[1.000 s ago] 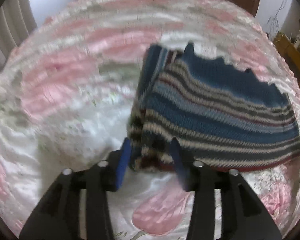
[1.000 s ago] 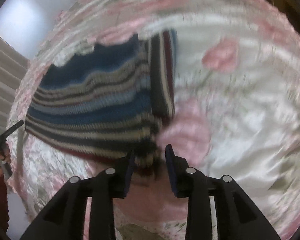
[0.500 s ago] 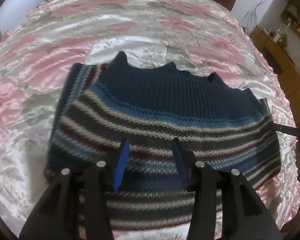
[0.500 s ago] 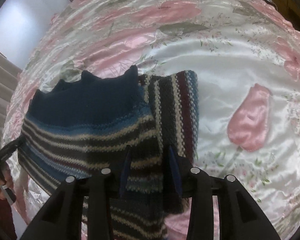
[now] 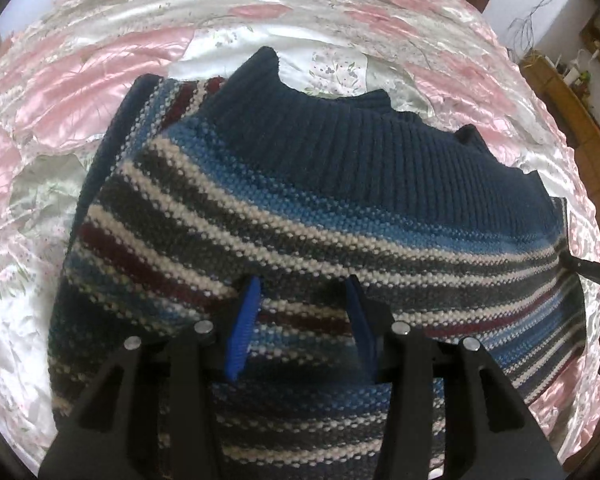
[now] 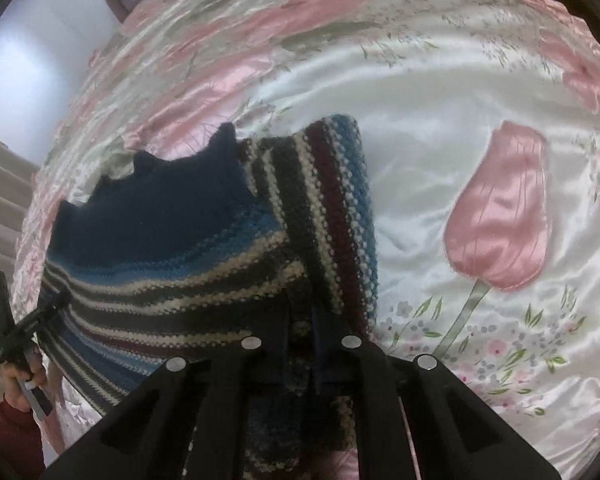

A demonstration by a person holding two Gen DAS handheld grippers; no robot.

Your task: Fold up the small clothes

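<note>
Folding stage: one striped knit sweater (image 5: 308, 216) lies on the satin bedspread (image 5: 80, 92), doubled over so its navy ribbed hem faces away from the cameras; I judge a first fold made.

Left edge of the garment: one sleeve (image 5: 112, 152) is tucked beneath the body, its stripes running crosswise to those above.

Left gripper (image 5: 304, 320): the blue-padded fingers (image 5: 244, 320) stand wide apart over the upper layer, with nothing between them; whether they touch the knit I cannot tell.

Middle of the garment: the top layer looks fairly flat, the ribbed hem wavy along its far edge.

Right gripper (image 6: 300, 344): the jaws are drawn narrow and pinch the near edge of the sweater at its right corner, knit bunched between the pads.

Right edge of the garment: a second sleeve (image 6: 332, 208) lies folded under along that side, seen from the right wrist camera.

Right of the garment: bare bedspread with a pink tulip motif (image 6: 500, 208), well apart from the sweater.

Done so far: both sleeves brought in, body doubled.

Left to do: in my judgement, releasing the pinched corner, smoothing, and perhaps one more fold to make a compact bundle.

Count: one sweater, two sleeves, two grippers, one bedspread; no other clothes are in view.
</note>
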